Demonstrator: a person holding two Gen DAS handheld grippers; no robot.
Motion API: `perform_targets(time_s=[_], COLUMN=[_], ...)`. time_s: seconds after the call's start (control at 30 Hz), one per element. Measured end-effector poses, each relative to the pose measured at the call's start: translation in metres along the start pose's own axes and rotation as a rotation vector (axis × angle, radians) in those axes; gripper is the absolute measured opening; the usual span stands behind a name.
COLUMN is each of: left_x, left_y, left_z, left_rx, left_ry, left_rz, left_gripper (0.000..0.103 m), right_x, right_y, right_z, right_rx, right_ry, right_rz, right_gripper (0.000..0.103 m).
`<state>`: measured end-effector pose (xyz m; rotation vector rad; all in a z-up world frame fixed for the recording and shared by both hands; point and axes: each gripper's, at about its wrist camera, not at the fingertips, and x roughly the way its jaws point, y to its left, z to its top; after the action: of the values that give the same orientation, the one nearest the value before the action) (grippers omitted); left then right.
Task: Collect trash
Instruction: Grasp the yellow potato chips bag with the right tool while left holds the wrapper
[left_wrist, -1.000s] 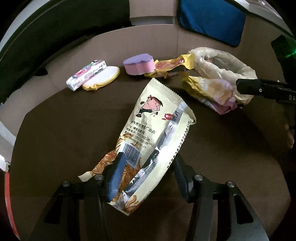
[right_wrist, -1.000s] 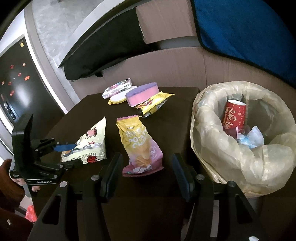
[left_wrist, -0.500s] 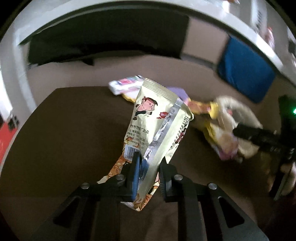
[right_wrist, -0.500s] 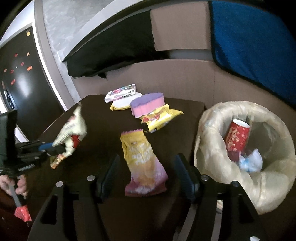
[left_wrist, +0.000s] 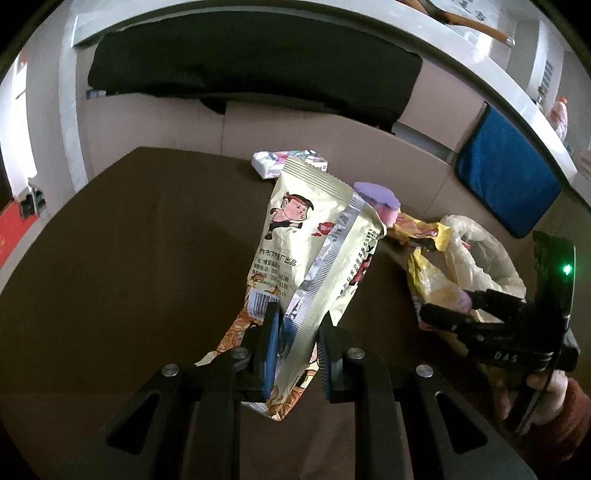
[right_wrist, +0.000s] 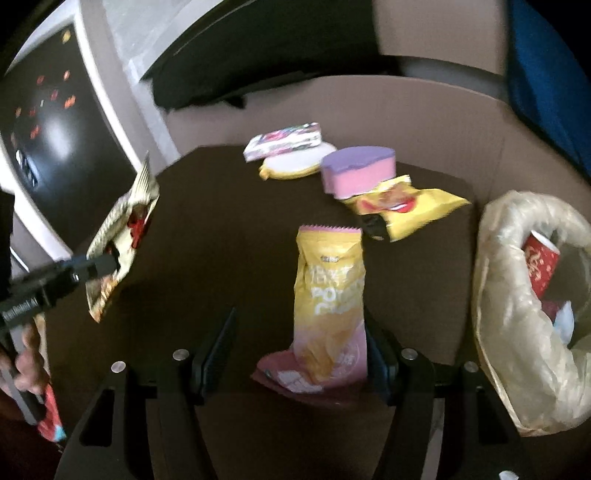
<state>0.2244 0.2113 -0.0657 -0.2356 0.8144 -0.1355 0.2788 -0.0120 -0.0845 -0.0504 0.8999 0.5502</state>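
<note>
Meanwhile left gripper (left_wrist: 295, 350) pinched cartoon wrapper (left_wrist: 314, 251) by lower end, lifted clear of tabletop (left_wrist: 129, 240). Right gripper (right_wrist: 299, 354) spread wide, yellow-pink bag (right_wrist: 328, 302) lying lengthwise between fingers, untouched; bin (right_wrist: 517, 314) just right, nearer right hand.

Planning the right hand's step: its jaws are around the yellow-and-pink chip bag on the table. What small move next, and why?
Probably close the right gripper: its open jaws straddle the chip bag, which lies flat on the table, not yet pinched.
</note>
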Motion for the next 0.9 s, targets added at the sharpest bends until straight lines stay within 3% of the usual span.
perform_targets(time_s=[0.3, 0.5, 0.73, 0.9], left_x=[0.001, 0.004, 0.007, 0.000], left_y=[0.015, 0.014, 0.009, 0.000], left_z=[-0.005, -0.008, -0.010, -0.007], left_rx=[-0.061, -0.071, -0.048, -0.030], left_ry=[-0.008, -0.006, 0.000, -0.024], left_rz=[-0.043, -0.047, -0.038, -0.052], left_gripper=[0.019, 0.019, 0.019, 0.019], right_x=[-0.012, 0.001, 0.020, 0.000], right_y=[-0.001, -0.009, -0.008, 0.002], right_z=[-0.001, 0.005, 0.006, 0.010], right_rx=[0.013, 0.048, 0.028, -0.016], right_ry=[-0.035, 0.010, 0.062, 0.016], right_rz=[-0.061, -0.051, -0.080, -0.037], right_gripper=[0.061, 0.060, 0.033, 0.027])
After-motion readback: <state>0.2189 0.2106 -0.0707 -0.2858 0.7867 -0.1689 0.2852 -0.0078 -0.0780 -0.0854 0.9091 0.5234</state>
